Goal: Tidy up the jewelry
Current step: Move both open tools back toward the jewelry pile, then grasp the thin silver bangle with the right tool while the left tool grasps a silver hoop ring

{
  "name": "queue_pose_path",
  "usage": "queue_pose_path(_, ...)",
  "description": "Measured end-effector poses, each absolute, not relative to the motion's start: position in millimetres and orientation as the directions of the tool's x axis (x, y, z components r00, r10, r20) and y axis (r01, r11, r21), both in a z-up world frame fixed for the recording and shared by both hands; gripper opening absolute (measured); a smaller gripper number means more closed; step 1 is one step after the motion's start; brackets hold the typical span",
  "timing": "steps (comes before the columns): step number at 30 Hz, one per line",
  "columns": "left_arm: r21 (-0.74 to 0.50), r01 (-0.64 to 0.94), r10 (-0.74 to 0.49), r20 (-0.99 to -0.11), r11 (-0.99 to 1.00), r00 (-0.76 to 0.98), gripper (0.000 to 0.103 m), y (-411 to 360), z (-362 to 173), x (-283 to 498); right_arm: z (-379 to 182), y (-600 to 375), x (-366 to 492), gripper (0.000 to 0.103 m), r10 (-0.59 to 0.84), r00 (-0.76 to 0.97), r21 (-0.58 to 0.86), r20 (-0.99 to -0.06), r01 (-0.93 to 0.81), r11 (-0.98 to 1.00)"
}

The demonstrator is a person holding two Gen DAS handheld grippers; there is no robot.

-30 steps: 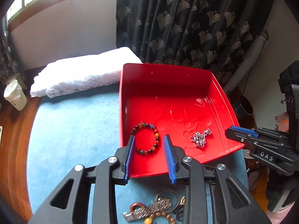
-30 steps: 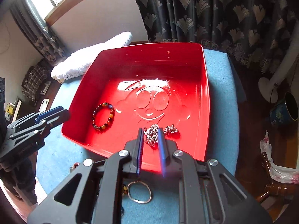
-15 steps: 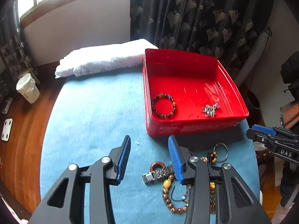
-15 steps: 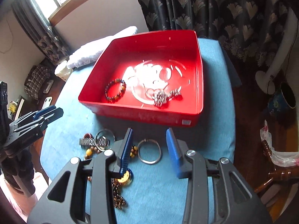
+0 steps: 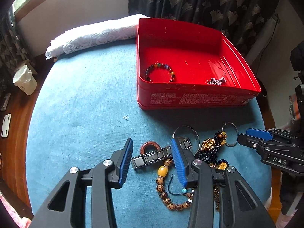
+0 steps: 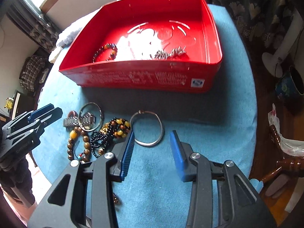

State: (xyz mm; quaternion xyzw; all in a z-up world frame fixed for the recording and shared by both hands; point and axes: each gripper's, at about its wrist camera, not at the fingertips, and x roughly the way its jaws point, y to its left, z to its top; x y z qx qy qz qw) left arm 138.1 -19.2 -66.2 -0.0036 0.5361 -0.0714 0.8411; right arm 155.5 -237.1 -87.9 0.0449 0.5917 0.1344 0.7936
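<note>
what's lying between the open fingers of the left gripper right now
In the left wrist view, the left gripper is open over the metal link watch band, with the reddish-brown ring just beyond it on the blue cloth.

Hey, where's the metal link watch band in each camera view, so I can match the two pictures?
Left wrist view: the metal link watch band lies low centre, between the left gripper fingers.
Right wrist view: the band sits at left, under the big ring.
Shared landmark: the red tin behind the pile.
</note>
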Motion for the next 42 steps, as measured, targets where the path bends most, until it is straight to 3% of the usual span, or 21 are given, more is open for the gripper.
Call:
queue_pose_path(4, -0.078, 0.135, -0.127, -0.907, 0.988, 0.401, 0.042, -29, -72, 140, -91, -234, 157, 0.042, 0.267, 0.251, 0.232, -0.930, -0.163, 0.959)
queue_pose_path(9, -0.076, 0.150, -0.129, -0.913, 0.986, 0.388, 0.042, -35, -77, 142, -96, -228, 158, 0.052, 0.253, 0.237, 0.213, -0.938, -0.183, 0.960)
queue_pose_path(15, -0.075, 0.155, -0.130, -0.915, 0.985, 0.381, 0.042, -37, -81, 144, -98, -221, 161, 0.054, 0.226, 0.242, 0.181, -0.944, -0.195, 0.964)
queue_pose_path(22, -0.081, 0.150, -0.132, -0.919, 0.985, 0.372, 0.046, -37, -85, 149, -101, -205, 163, 0.050, 0.148, 0.275, 0.082, -0.950, -0.237, 0.968)
queue_pose_path(23, -0.081, 0.150, -0.133, -0.919, 0.985, 0.372, 0.046, -38, -85, 150, -101, -205, 163, 0.044, 0.130, 0.281, 0.064, -0.951, -0.235, 0.970)
queue_pose_path(42, -0.070, 0.208, -0.143, -0.922, 0.976, 0.360, 0.051, -60, -92, 152, -98, -241, 159, 0.043, 0.163, 0.271, 0.124, -0.949, -0.156, 0.980)
